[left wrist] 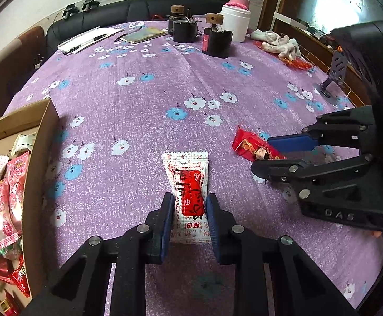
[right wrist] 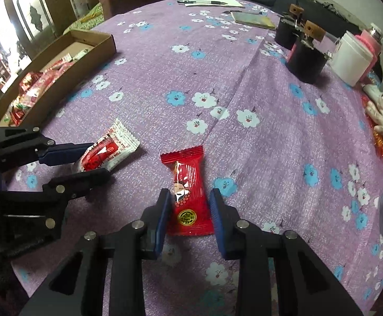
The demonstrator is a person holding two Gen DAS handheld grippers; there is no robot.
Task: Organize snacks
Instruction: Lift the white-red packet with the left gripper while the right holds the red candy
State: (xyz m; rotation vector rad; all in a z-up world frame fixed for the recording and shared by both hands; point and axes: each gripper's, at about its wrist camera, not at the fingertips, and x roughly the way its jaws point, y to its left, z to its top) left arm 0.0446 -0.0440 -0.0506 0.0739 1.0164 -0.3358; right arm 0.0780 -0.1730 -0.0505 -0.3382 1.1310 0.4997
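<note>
A white-and-red snack packet lies on the purple flowered tablecloth, between the blue pads of my left gripper; the pads touch its sides. It also shows in the right wrist view. A red snack packet lies between the pads of my right gripper, with small gaps on both sides. It shows in the left wrist view, with the right gripper straddling it. A cardboard box at the left holds several red and pink snack packets.
The box also shows far left in the right wrist view. At the table's far side stand black cylinders, a white jar, a pink flask, papers with pens and a notebook. Crumpled gloves lie at the far right.
</note>
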